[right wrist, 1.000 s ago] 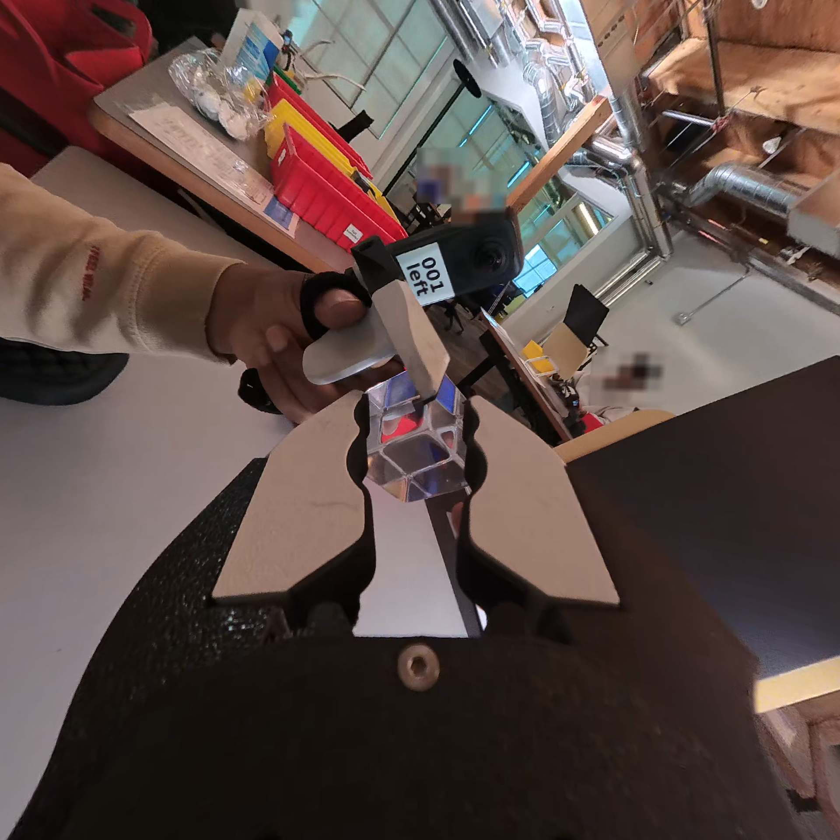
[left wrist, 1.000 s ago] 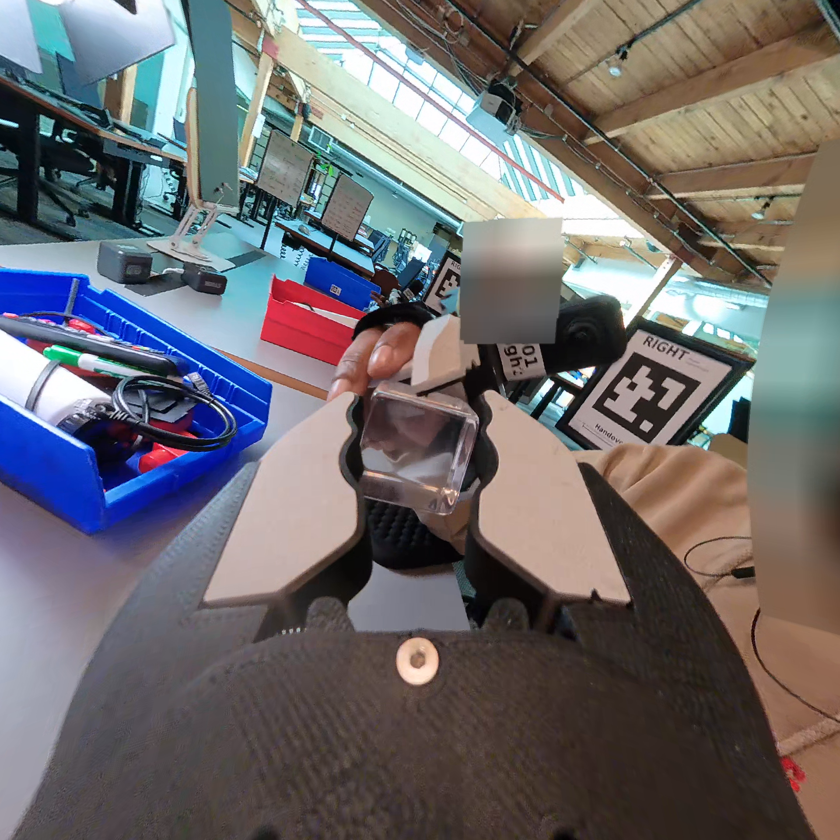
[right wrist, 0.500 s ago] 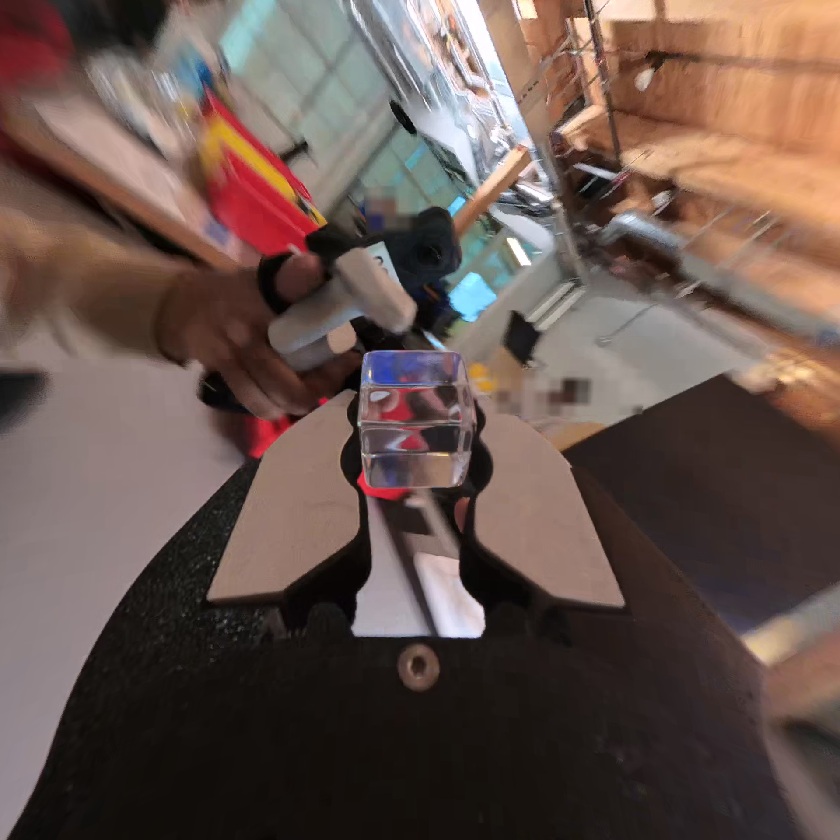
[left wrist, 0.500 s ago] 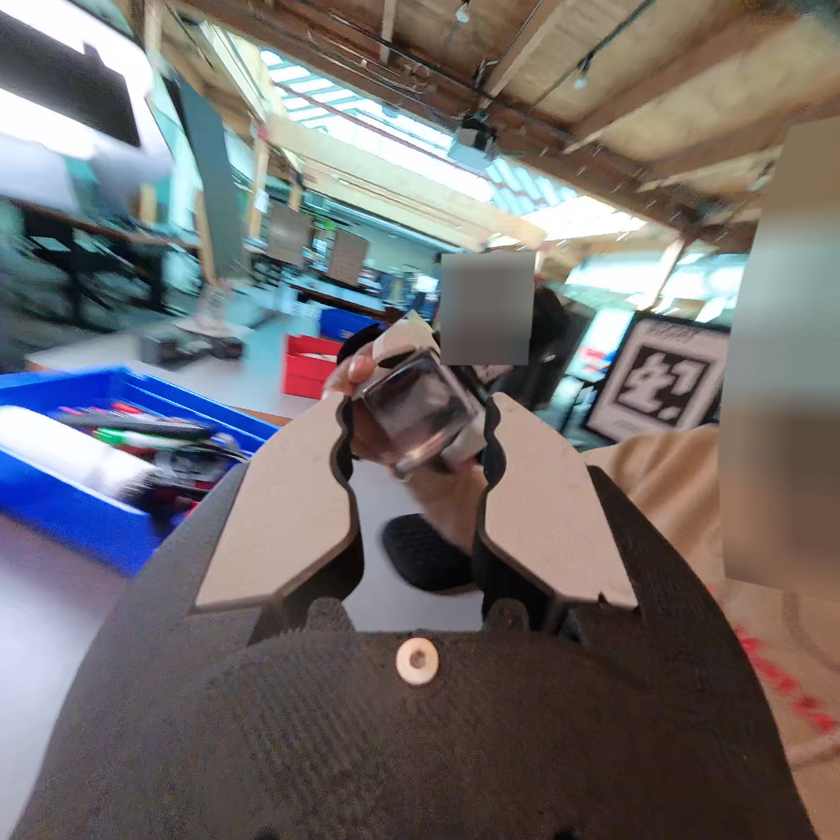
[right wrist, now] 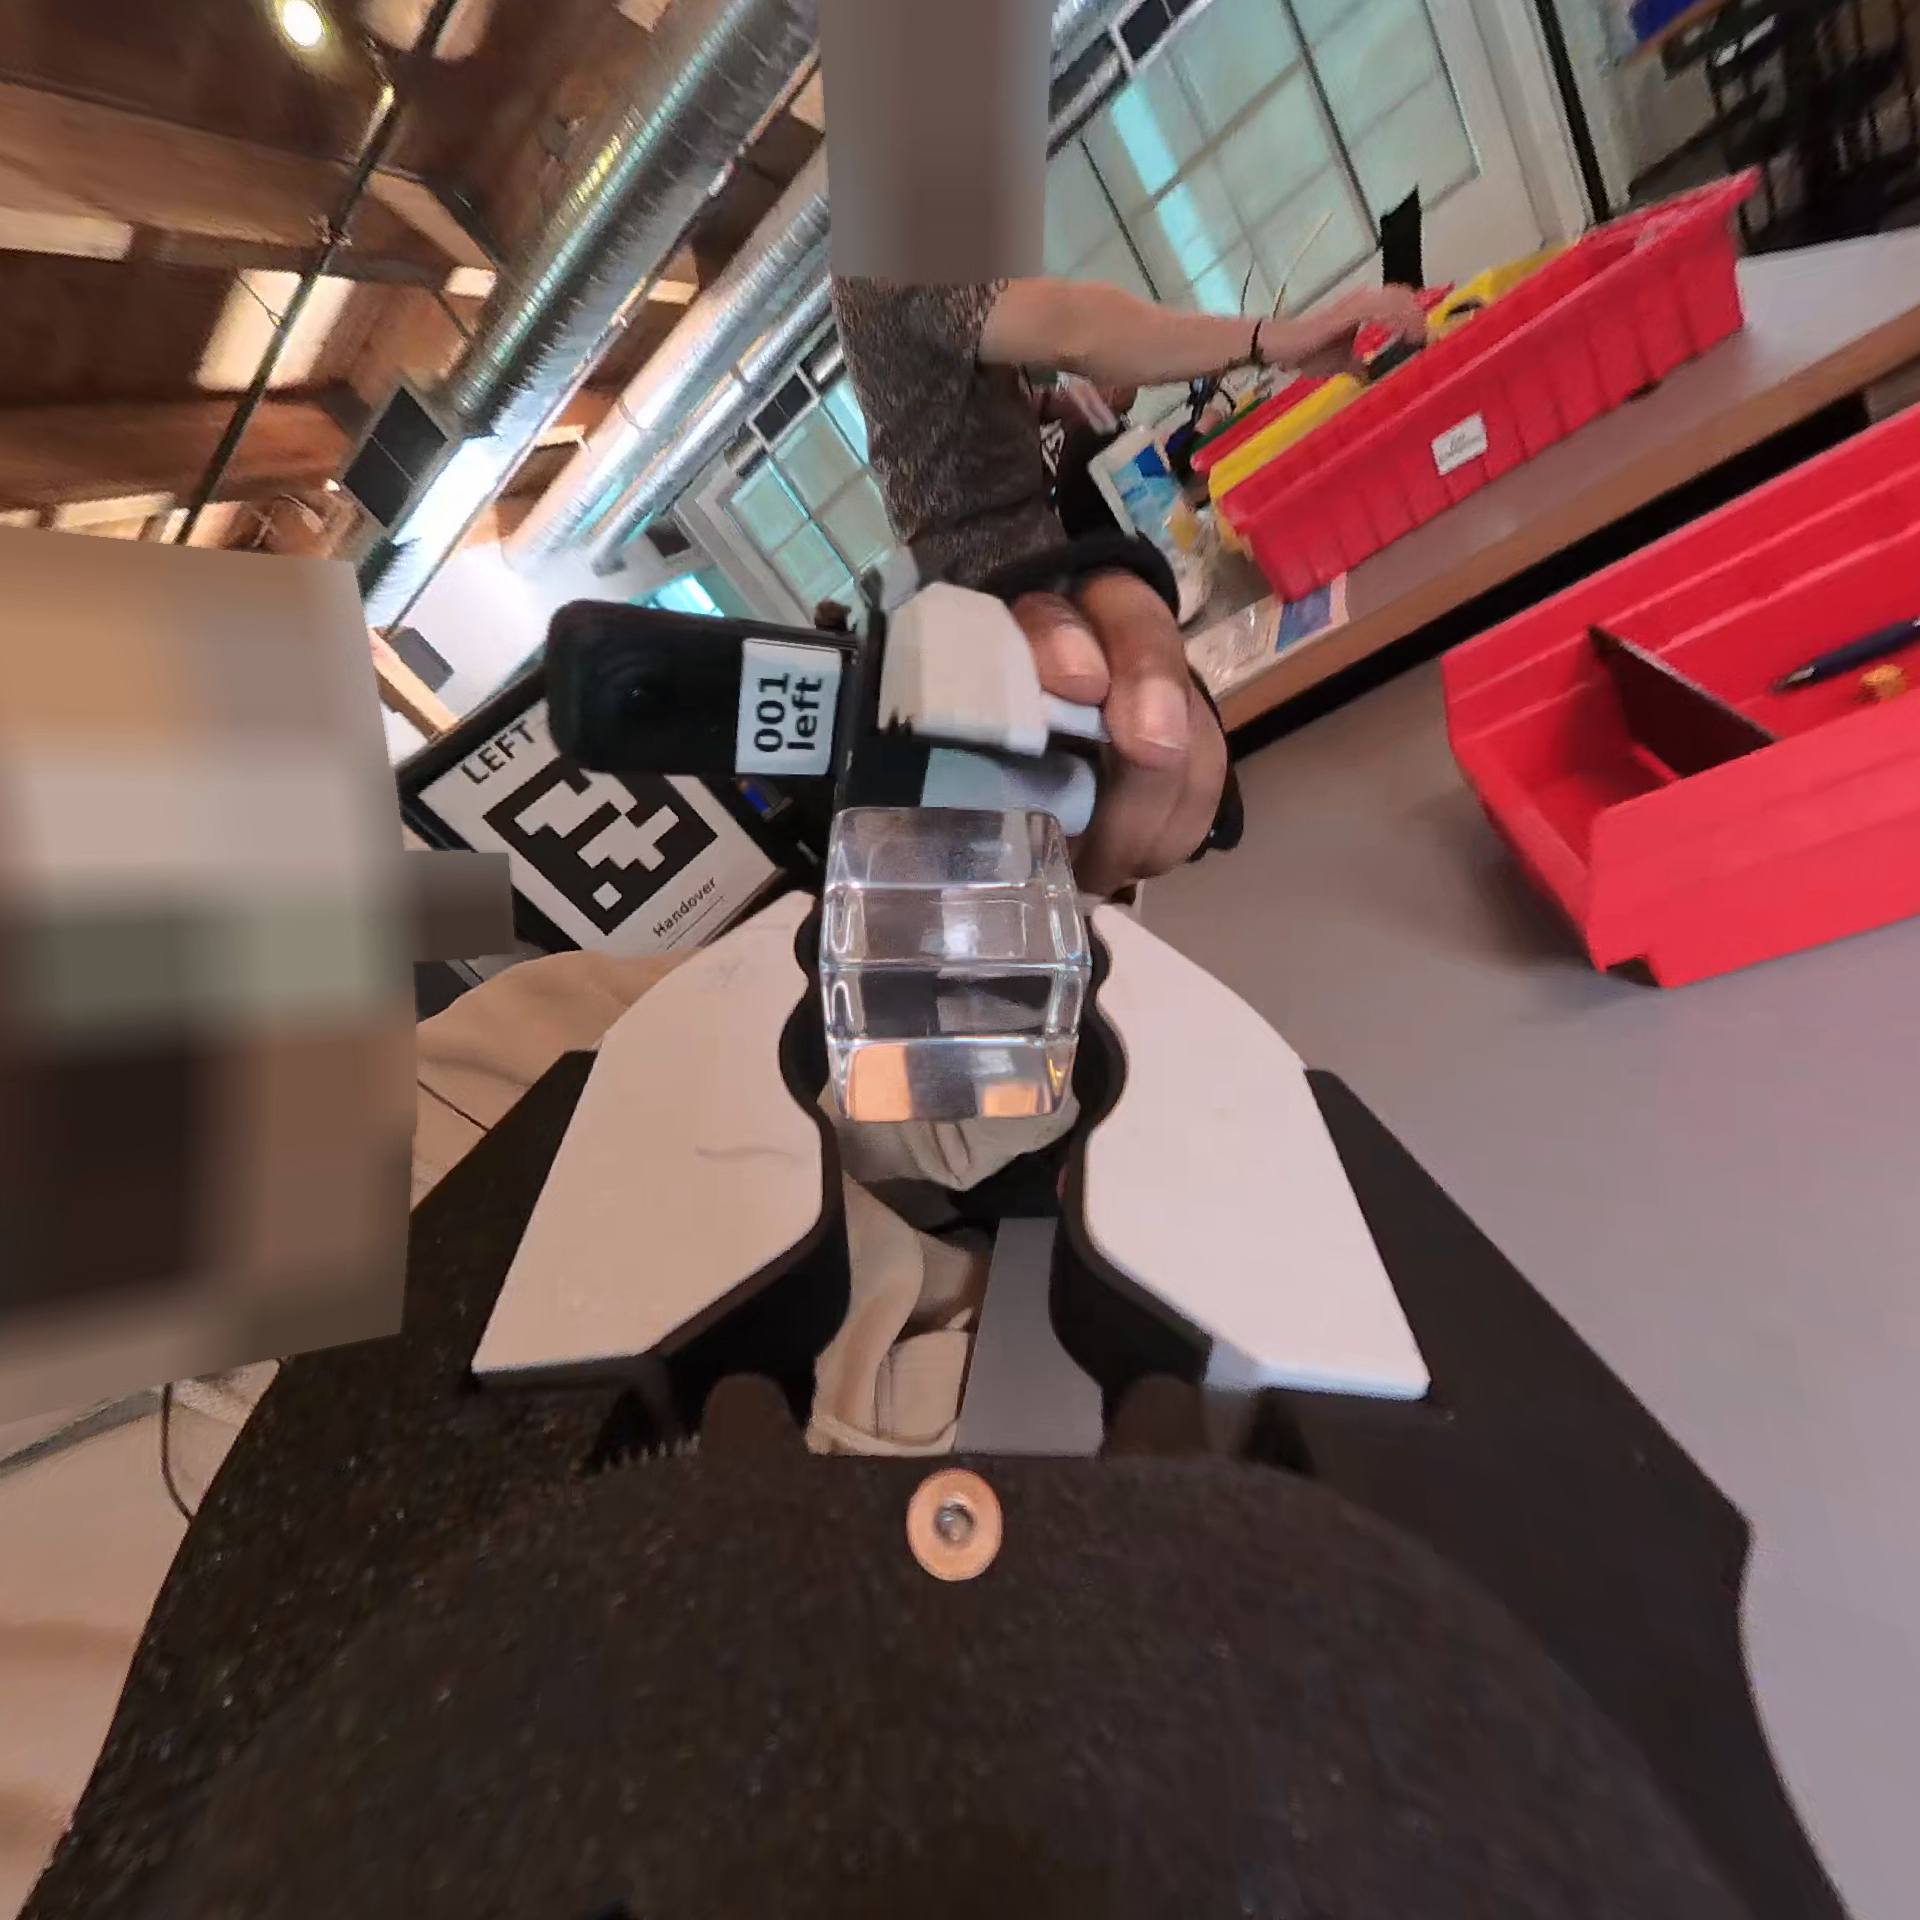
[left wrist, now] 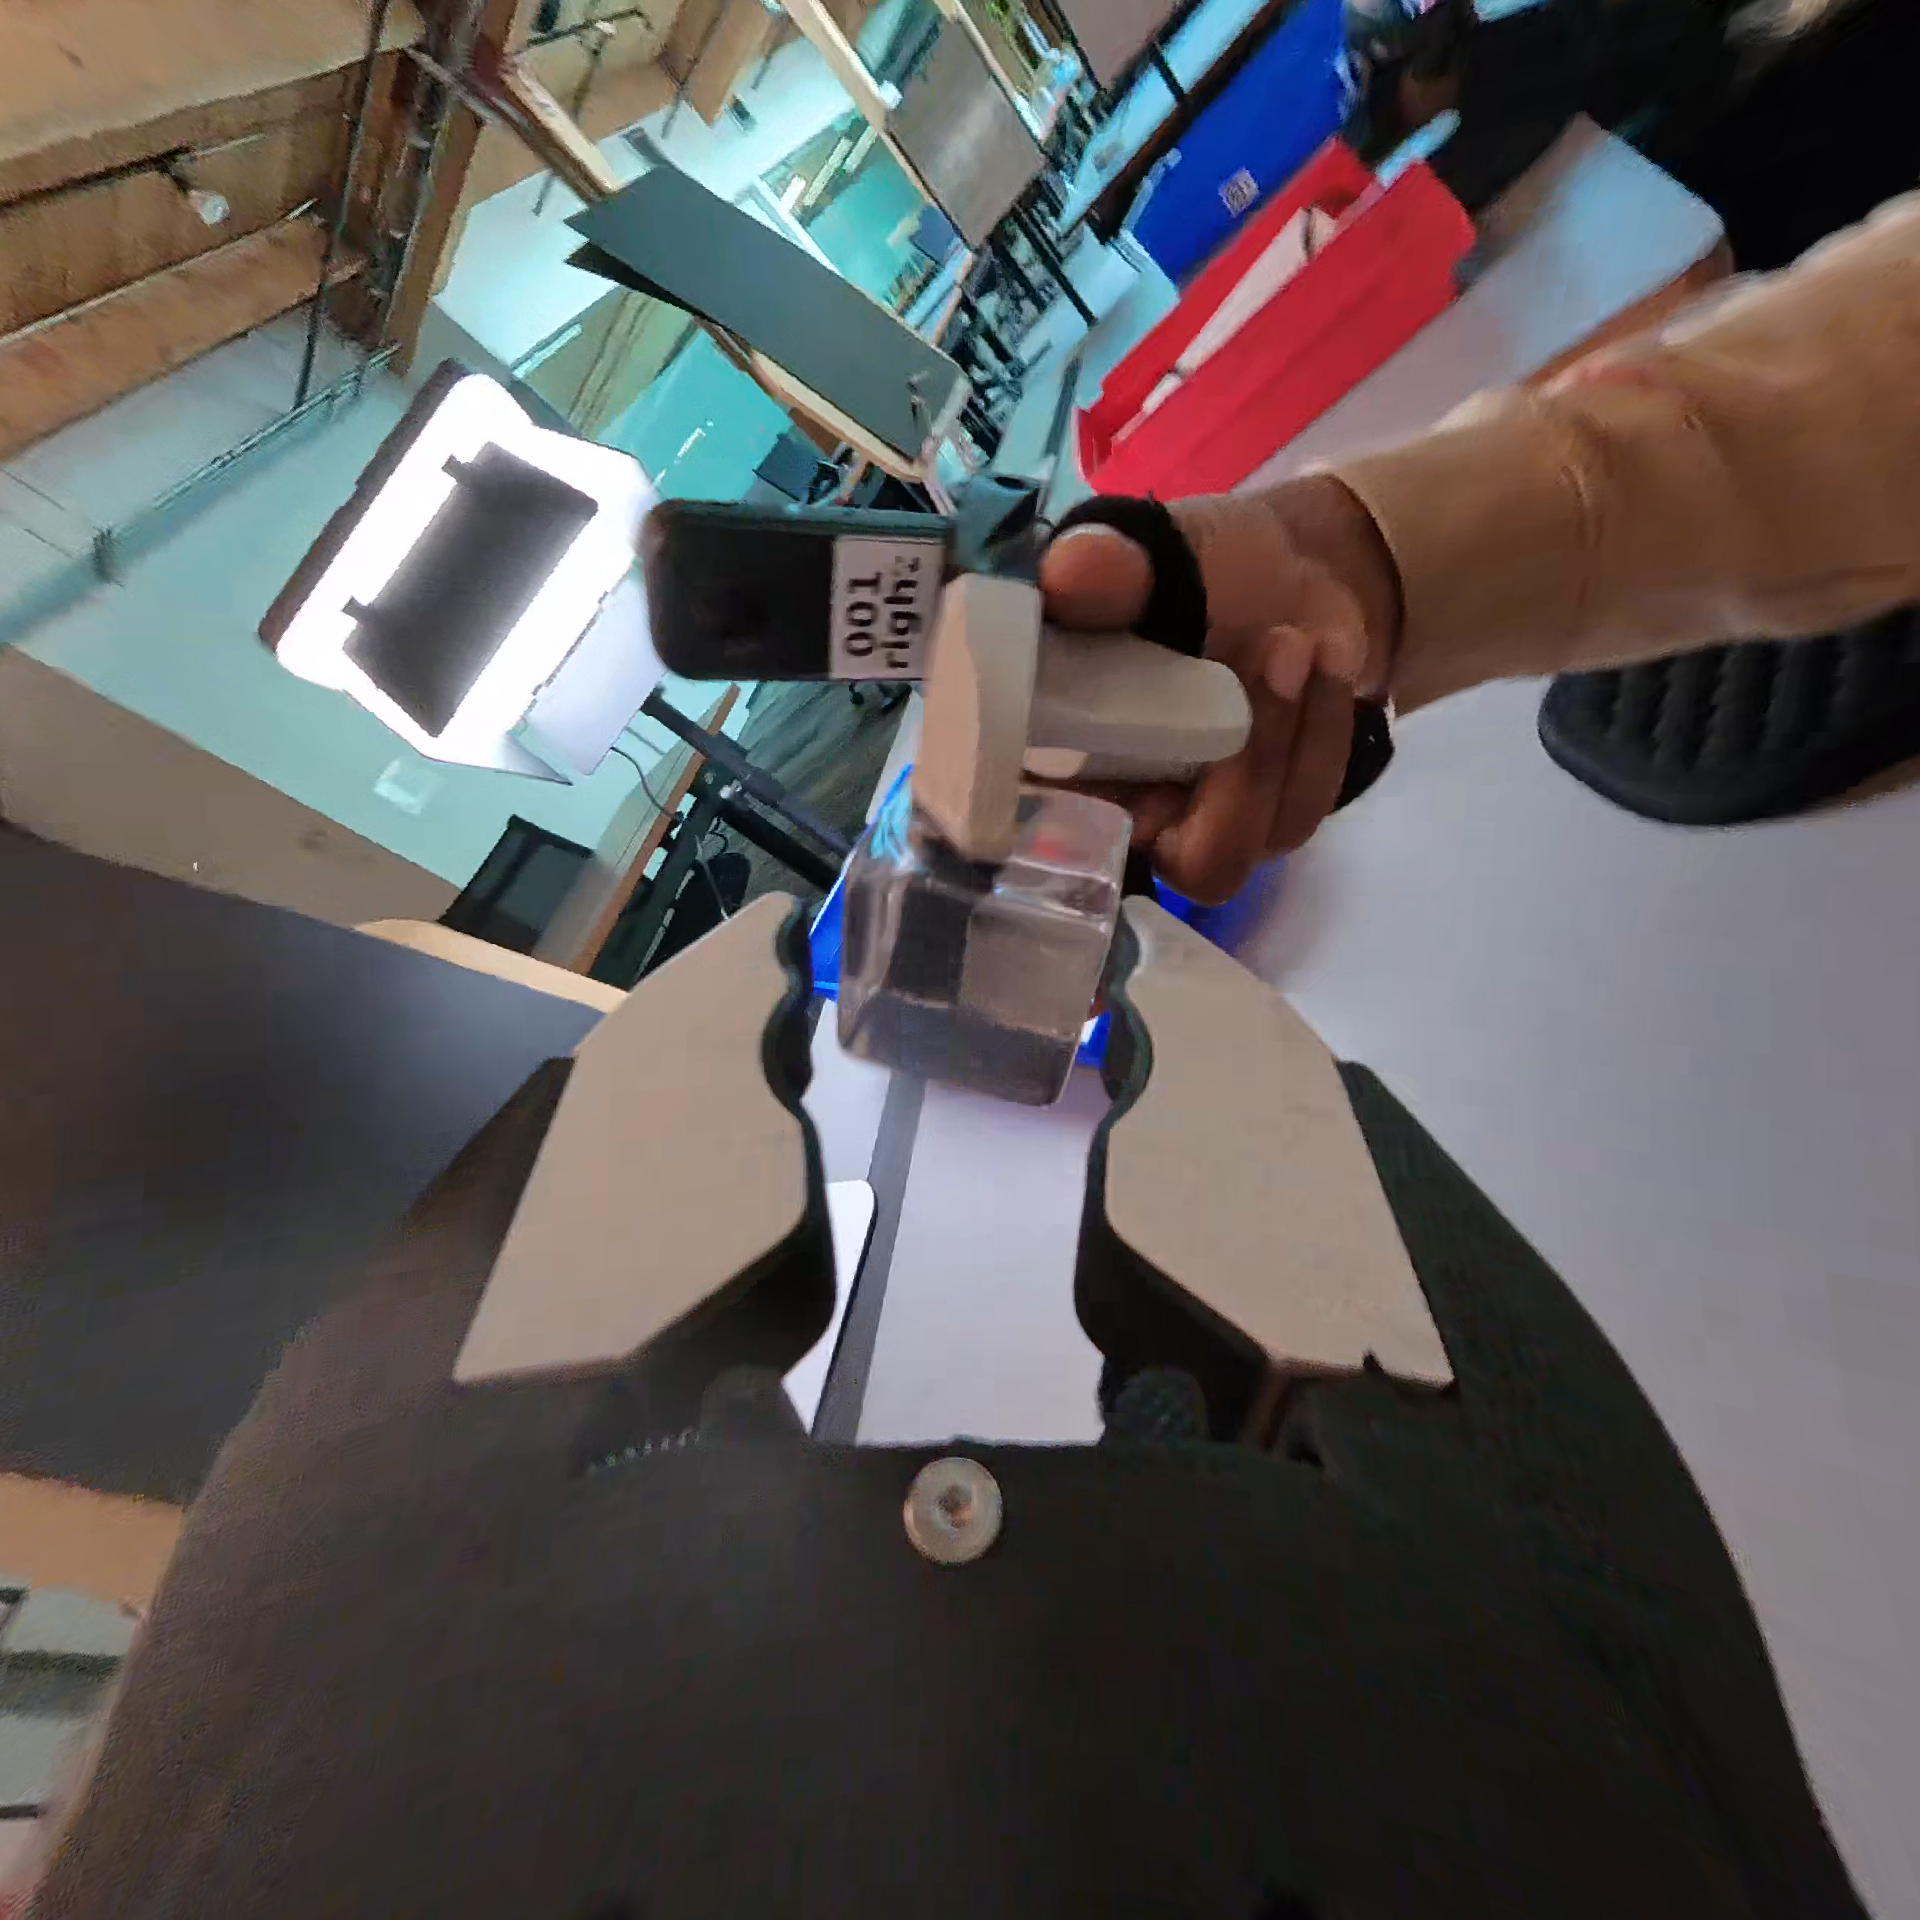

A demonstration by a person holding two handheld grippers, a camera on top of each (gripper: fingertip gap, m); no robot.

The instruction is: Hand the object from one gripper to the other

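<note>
Clear cube [right wrist: 951, 966] sat clamped between my right fingers [right wrist: 707, 1143], above bench [right wrist: 1558, 1143]. My left fingers [left wrist: 675, 1143] flanked it, spread, gap visible one side. Judged risk: right releasing before left closed, slick faces slipping, cube dropping.

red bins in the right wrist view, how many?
2 for sure: near red bin, divided, on the grey table at right; far red bin on the table behind. A third may hide behind the yellow bin.
</note>
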